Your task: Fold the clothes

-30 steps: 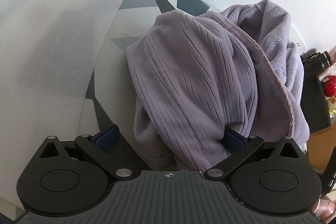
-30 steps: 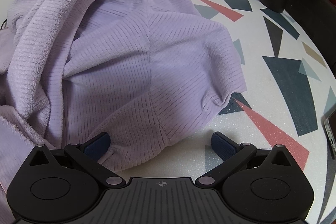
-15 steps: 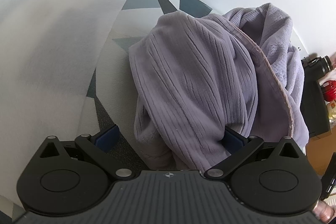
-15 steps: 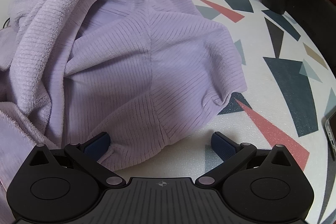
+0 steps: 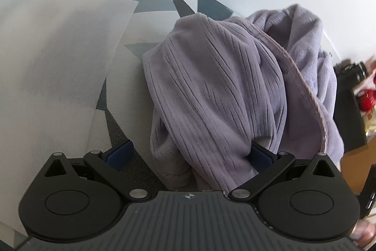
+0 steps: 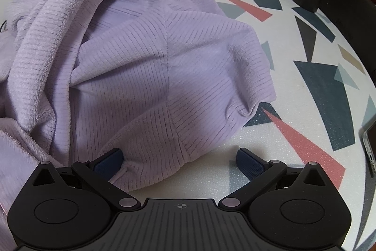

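Your left gripper (image 5: 189, 153) and right gripper (image 6: 179, 160) look alike: black ribbed bodies, round side discs, silver pivot screws, a white crosshair mark, dark blue textured fingers (image 6: 249, 162).

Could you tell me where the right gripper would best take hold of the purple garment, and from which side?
Probably the rounded hem edge lying between the open right gripper jaws. Come in low and straight ahead along the patterned table: there the purple garment ends in a thin, reachable fold.
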### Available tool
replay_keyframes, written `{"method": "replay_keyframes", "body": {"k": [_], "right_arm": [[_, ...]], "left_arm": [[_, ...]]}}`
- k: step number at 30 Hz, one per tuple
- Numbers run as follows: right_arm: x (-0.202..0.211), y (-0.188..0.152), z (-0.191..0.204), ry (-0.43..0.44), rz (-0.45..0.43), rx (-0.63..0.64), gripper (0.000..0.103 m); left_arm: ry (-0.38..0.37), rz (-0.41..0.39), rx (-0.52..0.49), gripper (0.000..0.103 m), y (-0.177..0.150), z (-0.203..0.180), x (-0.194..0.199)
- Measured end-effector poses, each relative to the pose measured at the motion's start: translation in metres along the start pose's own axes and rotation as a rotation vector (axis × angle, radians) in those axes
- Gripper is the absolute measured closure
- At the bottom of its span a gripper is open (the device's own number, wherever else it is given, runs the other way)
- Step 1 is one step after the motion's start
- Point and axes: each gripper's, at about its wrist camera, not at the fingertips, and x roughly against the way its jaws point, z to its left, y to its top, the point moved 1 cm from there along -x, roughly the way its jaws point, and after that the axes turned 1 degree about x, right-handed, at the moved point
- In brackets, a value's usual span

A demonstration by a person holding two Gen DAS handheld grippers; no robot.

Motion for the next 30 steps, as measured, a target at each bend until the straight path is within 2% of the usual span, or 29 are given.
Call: {"method": "replay_keyframes", "body": {"k": [6,8,11,12,13,15,16,19,21,28,30], "right_arm": [[0.0,-0.001,-0.001,0.01,-0.016,0.015,0.001],[0.0,0.0,-0.001,0.012,-0.013,0.018,0.001],[0.002,0.007,-0.003,0.033,0.009,0.025,0.003],[0.005,0.009,-0.005,0.047,0.005,0.022,0.007],[0.009,0.012,-0.005,0.061,0.0,0.022,0.018],[0.02,0.013,0.003,0.093,-0.029,0.052,0.014],[0.026,0.014,0.007,0.108,-0.043,0.067,0.007],[0.044,0.015,0.02,0.156,-0.086,0.112,0.006],[0.056,0.016,0.028,0.188,-0.114,0.142,0.001],[0.096,0.02,0.058,0.297,-0.211,0.248,0.001],[0.091,0.016,0.072,0.295,-0.203,0.297,0.001]], "left_arm": [[-0.012,-0.006,-0.046,0.003,0.004,-0.004,0.003],[-0.037,-0.025,-0.104,0.019,0.005,-0.008,0.01],[-0.044,-0.054,-0.183,0.026,0.006,-0.014,0.024],[-0.05,-0.064,-0.19,0.028,0.007,-0.013,0.028],[-0.062,-0.075,-0.184,0.032,0.008,-0.011,0.034],[-0.098,-0.098,-0.167,0.04,0.012,-0.006,0.046],[-0.114,-0.107,-0.161,0.042,0.014,-0.004,0.051],[-0.136,-0.118,-0.159,0.043,0.017,0.002,0.061],[-0.149,-0.109,-0.165,0.042,0.018,0.004,0.062],[-0.17,-0.048,-0.165,0.04,0.006,0.007,0.051],[-0.181,-0.041,-0.162,0.04,0.003,0.006,0.05]]}}
